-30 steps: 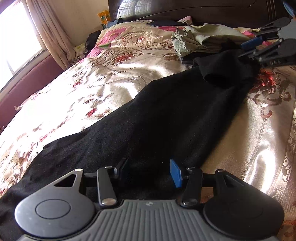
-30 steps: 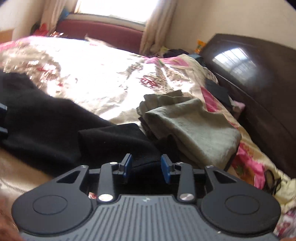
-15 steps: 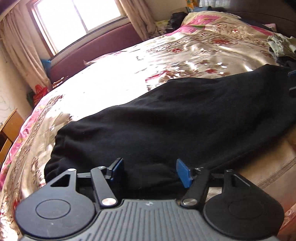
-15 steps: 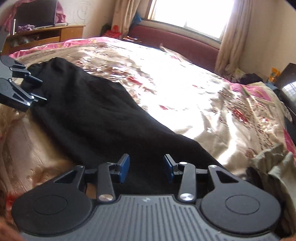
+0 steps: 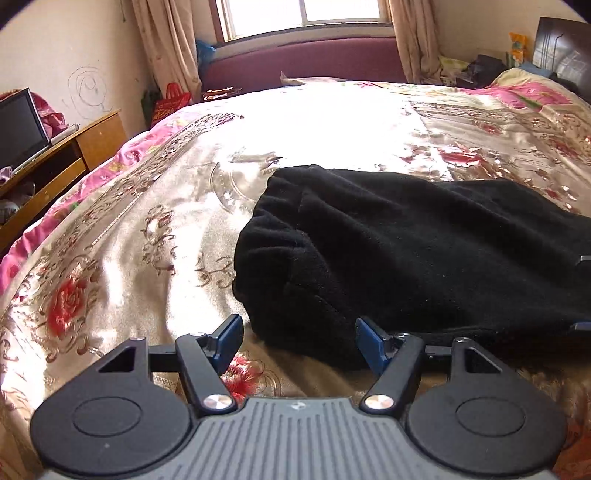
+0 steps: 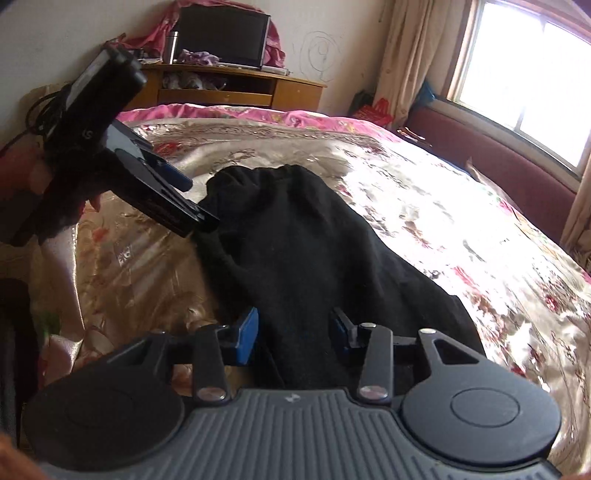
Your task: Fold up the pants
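Note:
Black pants (image 5: 406, 251) lie stretched out on the floral bedspread (image 5: 129, 236). In the left wrist view my left gripper (image 5: 299, 341) is open, its blue pads on either side of the near corner of the rounded end of the pants. In the right wrist view the pants (image 6: 295, 240) run away from me. My right gripper (image 6: 295, 330) is open with the black cloth lying between its pads. The left gripper (image 6: 177, 206) also shows there, at the far end of the pants, touching the cloth edge.
A wooden TV stand (image 6: 236, 86) with a dark screen (image 6: 221, 37) stands past the foot of the bed. A window (image 5: 306, 14) with curtains and a maroon bench (image 5: 303, 62) lie beyond the far side. A dark headboard (image 5: 565, 44) is at the right.
Both grippers have swung round along the pants toward the rounded end. The left gripper now sits at that end's corner. The right gripper's jaws have opened wider over the cloth.

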Tool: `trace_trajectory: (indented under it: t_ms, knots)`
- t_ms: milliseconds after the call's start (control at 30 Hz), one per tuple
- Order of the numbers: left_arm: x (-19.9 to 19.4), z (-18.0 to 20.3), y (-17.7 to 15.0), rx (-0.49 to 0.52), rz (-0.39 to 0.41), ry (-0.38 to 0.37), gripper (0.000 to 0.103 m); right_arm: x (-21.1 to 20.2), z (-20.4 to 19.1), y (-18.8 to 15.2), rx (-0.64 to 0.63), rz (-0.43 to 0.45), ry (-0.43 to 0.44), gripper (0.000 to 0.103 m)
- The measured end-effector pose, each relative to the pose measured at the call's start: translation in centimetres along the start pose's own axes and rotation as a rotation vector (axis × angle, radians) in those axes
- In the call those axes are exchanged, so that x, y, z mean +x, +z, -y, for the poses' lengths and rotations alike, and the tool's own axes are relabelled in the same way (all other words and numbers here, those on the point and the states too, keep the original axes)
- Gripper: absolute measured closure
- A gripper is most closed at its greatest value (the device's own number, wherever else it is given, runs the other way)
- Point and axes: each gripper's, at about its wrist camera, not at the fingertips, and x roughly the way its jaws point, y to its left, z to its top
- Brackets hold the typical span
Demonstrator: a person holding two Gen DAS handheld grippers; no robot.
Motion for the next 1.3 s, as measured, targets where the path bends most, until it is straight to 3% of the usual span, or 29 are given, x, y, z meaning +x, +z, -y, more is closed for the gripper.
trace_trajectory:
  t_ms: [167, 267, 400, 467, 533, 567, 633, 700, 867, 1000, 1133, 1200, 1300]
  knots:
    - [1.7, -1.7, 0.3, -0.17, -0.063, -0.102, 0.019, 2.0, -1.7, 1.2, -0.062, -0.014, 0.058, 0.059]
    - [3.3, -2.2, 0.7, -0.232, -0.075, -0.107, 0.013, 3.3, -2.1, 1.4, -0.084, -0.033, 0.052, 0.059]
    - [5.0, -2.5, 0.8, -0.331, -0.071, -0.108, 0.013, 5.6, -2.4, 1.4, -0.076, -0.066, 0.015, 0.059]
    - [4.8, -1.9, 0.8, -0.334, -0.041, -0.1, 0.037, 6.5, -2.3, 1.5, -0.07, -0.075, -0.007, 0.06]
    - [4.7, -2.2, 0.8, -0.371, -0.025, -0.131, 0.052, 7.5, -1.9, 1.8, -0.038, -0.095, -0.016, 0.062]
    - [4.5, -2.6, 0.7, -0.395, -0.012, -0.145, 0.058, 7.9, -1.7, 2.0, -0.014, -0.103, -0.006, 0.071]
    - [4.1, -3.6, 0.6, -0.445, 0.013, -0.171, 0.061, 9.1, -1.5, 2.5, 0.05, -0.135, 0.015, 0.083]
    - [3.6, -4.6, 0.7, -0.47, 0.038, -0.196, 0.063, 9.7, -1.8, 3.1, 0.058, -0.149, 0.013, 0.085]
    - [2.6, -6.9, 0.8, -0.467, 0.073, -0.17, 0.064, 10.9, -2.6, 4.8, 0.107, -0.142, 0.063, 0.088]
    - [1.8, -10.5, 0.1, -0.48, 0.093, -0.062, 0.064, 12.4, -4.9, 7.1, 0.104, -0.104, 0.126, 0.088]
    - [1.7, -13.0, -0.5, -0.47, 0.056, 0.014, 0.059, 12.8, -6.4, 9.1, 0.094, -0.076, 0.153, 0.081]
    - [0.8, -12.3, -0.5, -0.41, 0.066, 0.032, 0.057, 10.5, -5.1, 8.8, 0.147, -0.032, 0.162, 0.082]
    - [-0.9, -9.5, -0.3, -0.241, 0.097, 0.13, 0.057, 6.0, -2.4, 6.5, 0.176, 0.001, 0.074, 0.08]
